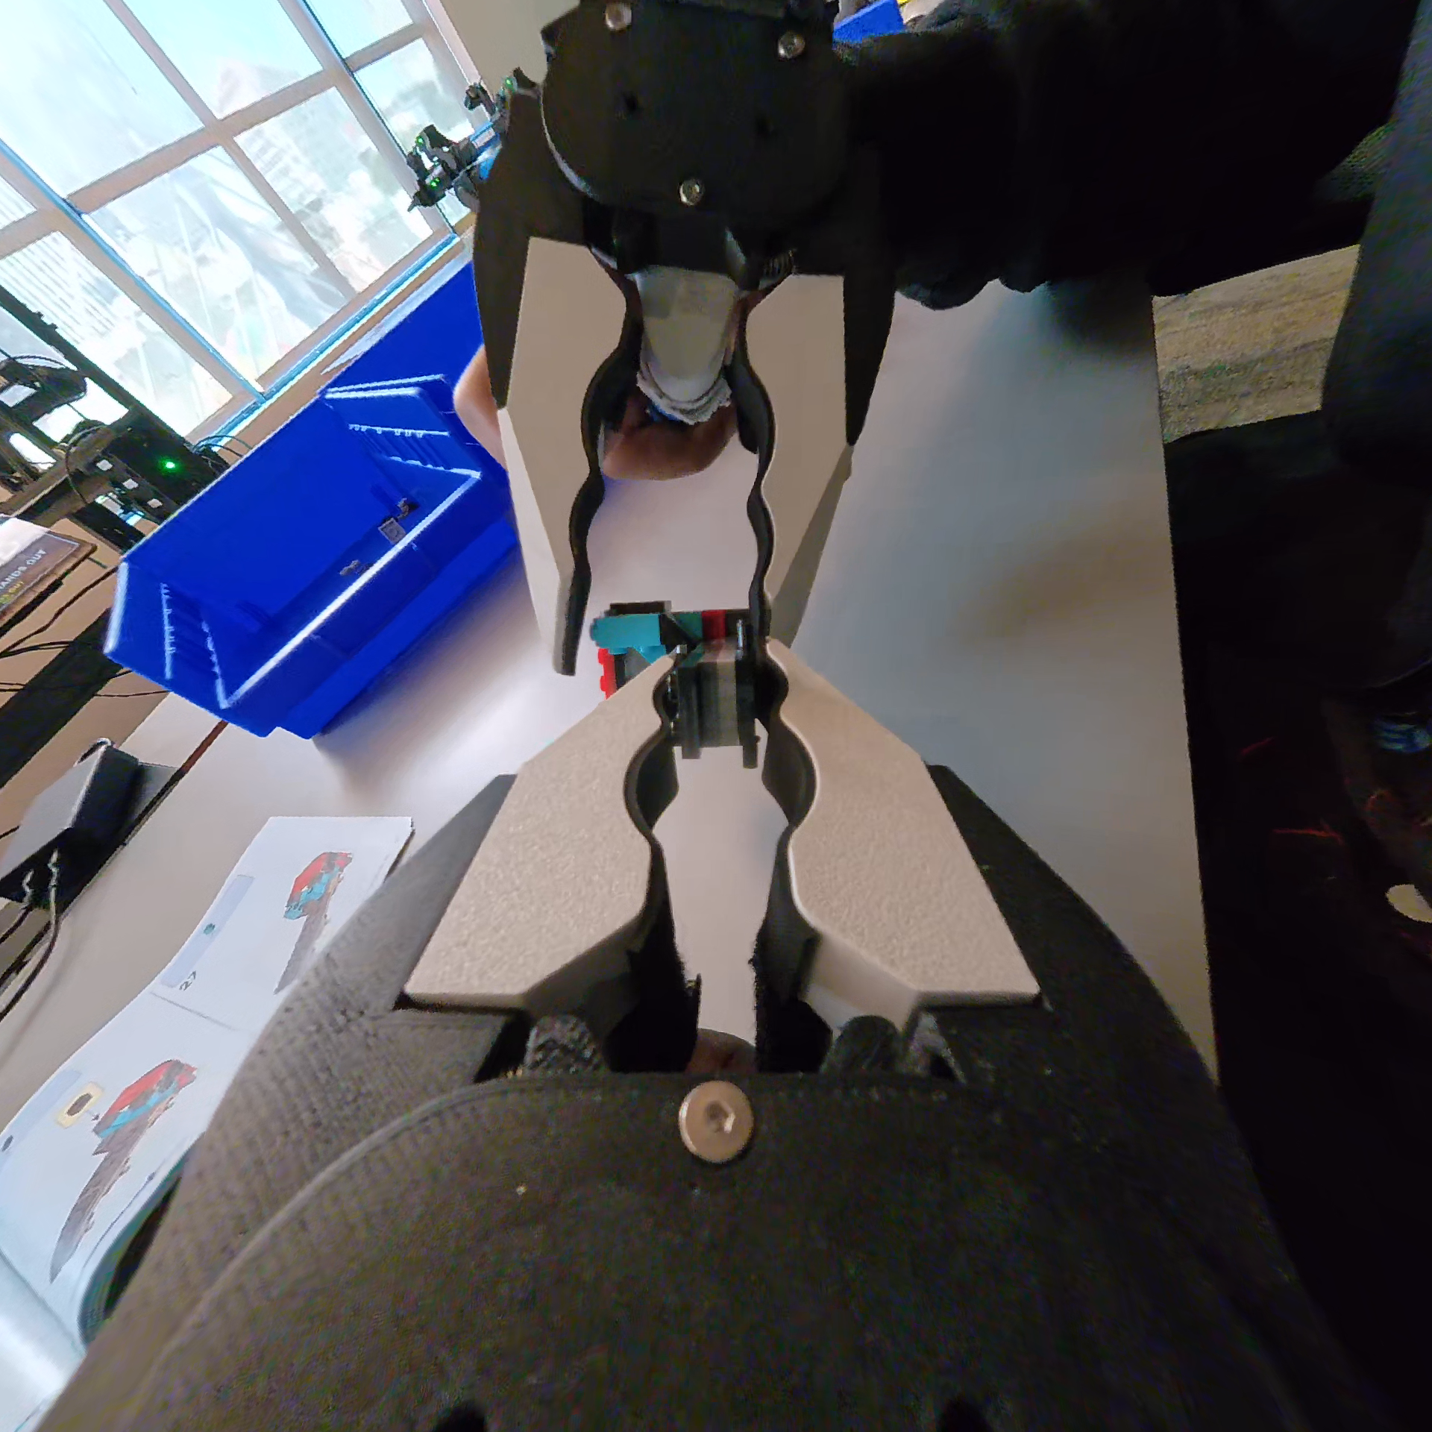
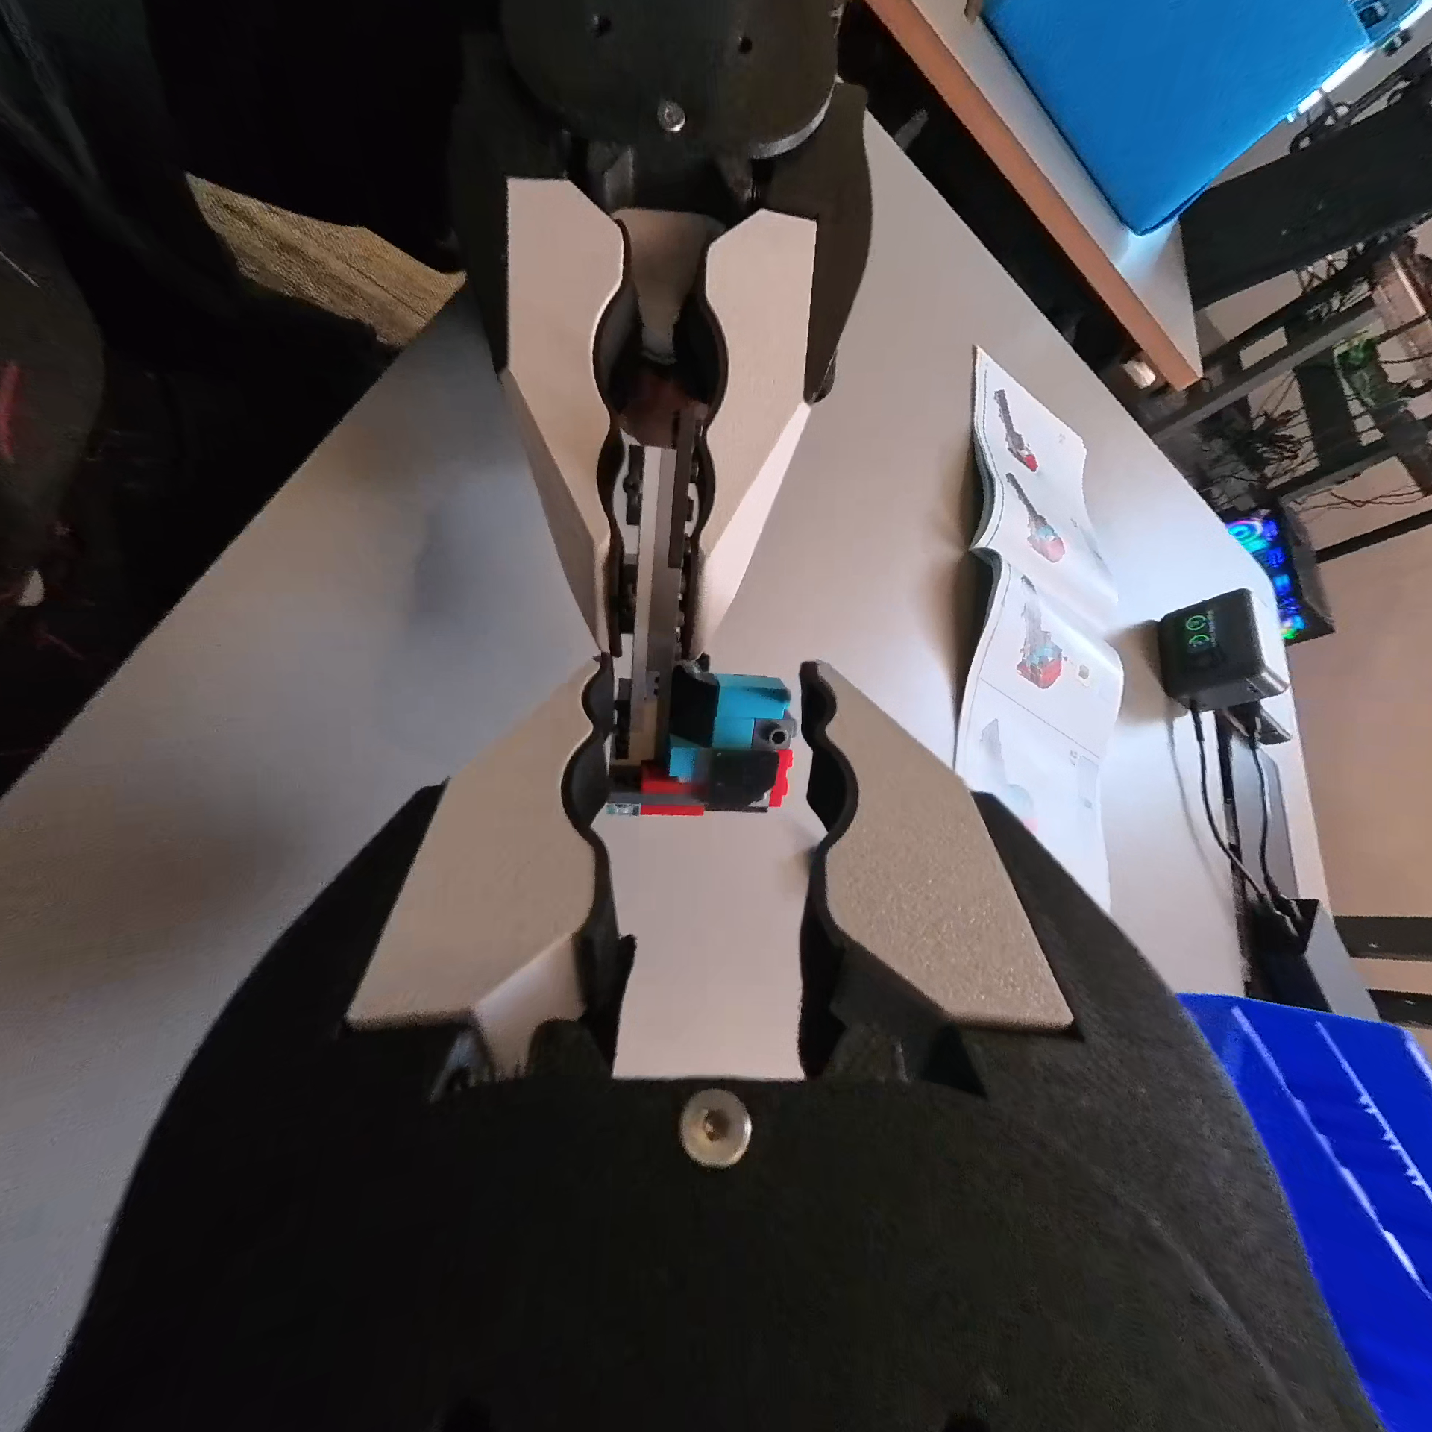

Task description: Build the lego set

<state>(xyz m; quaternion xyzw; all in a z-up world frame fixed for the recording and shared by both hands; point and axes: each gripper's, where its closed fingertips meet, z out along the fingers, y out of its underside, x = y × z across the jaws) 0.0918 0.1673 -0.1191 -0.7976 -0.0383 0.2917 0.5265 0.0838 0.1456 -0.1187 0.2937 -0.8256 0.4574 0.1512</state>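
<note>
Gripping the lego model (image 1: 701, 682) by its grey strip, the left claw (image 1: 717, 682) meets the right claw (image 2: 697, 744), whose fingers stand apart around the model's coloured end above the bench (image 2: 310, 697).

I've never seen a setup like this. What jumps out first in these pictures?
Two big black-and-grey grippers meet nose to nose over a pale table, sharing a small teal, red and black lego model. The left gripper clamps the model's long grey end, while the right gripper has its jaws apart around the colourful end. A bright blue bin and an open instruction booklet lie alongside.
</note>
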